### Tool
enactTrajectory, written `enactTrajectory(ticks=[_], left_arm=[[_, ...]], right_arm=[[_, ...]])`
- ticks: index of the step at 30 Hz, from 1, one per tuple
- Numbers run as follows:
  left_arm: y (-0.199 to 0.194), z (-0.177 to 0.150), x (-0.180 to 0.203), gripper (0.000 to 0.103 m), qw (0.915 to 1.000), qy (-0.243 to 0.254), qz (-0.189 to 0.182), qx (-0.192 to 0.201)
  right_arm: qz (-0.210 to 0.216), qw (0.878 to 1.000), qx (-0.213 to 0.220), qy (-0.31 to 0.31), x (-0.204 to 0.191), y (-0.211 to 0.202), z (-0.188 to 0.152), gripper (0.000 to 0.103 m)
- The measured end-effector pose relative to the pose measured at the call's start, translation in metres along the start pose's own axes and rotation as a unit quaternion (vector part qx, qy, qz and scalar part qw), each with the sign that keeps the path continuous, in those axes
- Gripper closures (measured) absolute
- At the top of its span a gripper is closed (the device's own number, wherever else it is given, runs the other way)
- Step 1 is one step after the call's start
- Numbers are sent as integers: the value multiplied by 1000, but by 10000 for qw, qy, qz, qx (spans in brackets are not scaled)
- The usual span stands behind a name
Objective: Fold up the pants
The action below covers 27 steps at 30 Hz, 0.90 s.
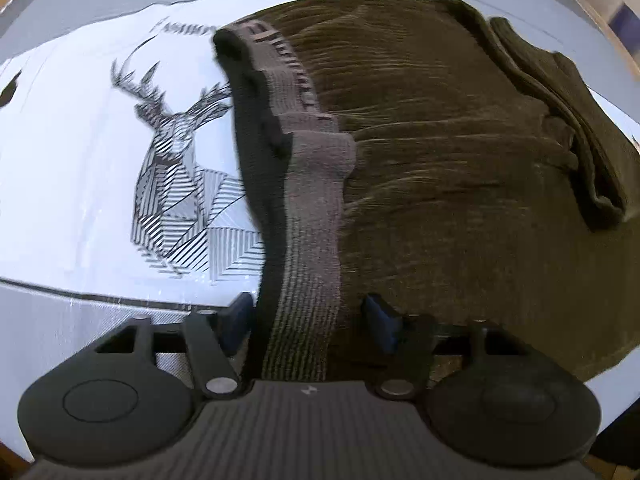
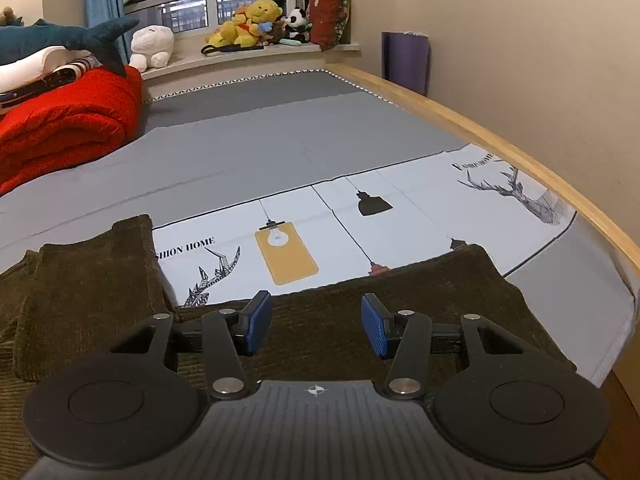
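Corduroy is making up the pants [image 1: 460, 184], a dark olive-brown pair lying across a white printed sheet [image 1: 80, 140] on the grey bed [image 2: 260, 140], near the bed's wooden side rail [image 2: 500, 148]. Ribbed and thick, the cloth is looking soft and limp, likely to be sagging and bunching wherever it is lifted, yet grippy enough not to be sliding between rubber pads. The waistband [image 1: 308, 184], a paler grey-brown elastic knit with woven lettering, is standing up in a wavy ridge; being the firmest and thickest part, it seems the best place to be taking hold. The left gripper [image 1: 306, 316] is pointing steeply down with the band running between its blue pads [image 1: 378, 320], which are standing off either side of it rather than pinching, so nothing is grasped. The right gripper [image 2: 316, 324] is hovering over a flat stretch of the corduroy, its ridged blue pads apart and empty. A folded edge is lying rolled towards the far corner of the garment in the left view.
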<state>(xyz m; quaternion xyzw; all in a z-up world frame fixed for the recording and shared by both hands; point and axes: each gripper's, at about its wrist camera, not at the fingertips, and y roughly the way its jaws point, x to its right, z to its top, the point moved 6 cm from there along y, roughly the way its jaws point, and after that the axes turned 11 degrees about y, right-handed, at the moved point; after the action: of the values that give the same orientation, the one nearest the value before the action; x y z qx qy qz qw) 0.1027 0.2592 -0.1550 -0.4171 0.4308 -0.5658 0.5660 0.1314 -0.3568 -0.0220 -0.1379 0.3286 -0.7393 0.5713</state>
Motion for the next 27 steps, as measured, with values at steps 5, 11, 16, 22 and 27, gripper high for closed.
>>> enactTrajectory(ticks=[5,11,16,22,27], left_arm=[[-7,-1,3,66,9993,302,129,154],[-21,-8,-7,86,9991,209,87,354],[-26,-17,-21,87,9993,-12,-103,369],[-33,-31,-29,85,9999,1,57,130],[-67,-16,-18,60,9952,37,594,775]], right_arm=[[-58,10000,-55,-34,-2,3,-2,51],[-39,9999,-81,-80,-19,7,-5,51],[83,9998,-106,-156,-39,9,-7,51],[252,9991,-130,-310,-61,10,-12,51],[321,9988,-153,-336,-67,13,-11,51]])
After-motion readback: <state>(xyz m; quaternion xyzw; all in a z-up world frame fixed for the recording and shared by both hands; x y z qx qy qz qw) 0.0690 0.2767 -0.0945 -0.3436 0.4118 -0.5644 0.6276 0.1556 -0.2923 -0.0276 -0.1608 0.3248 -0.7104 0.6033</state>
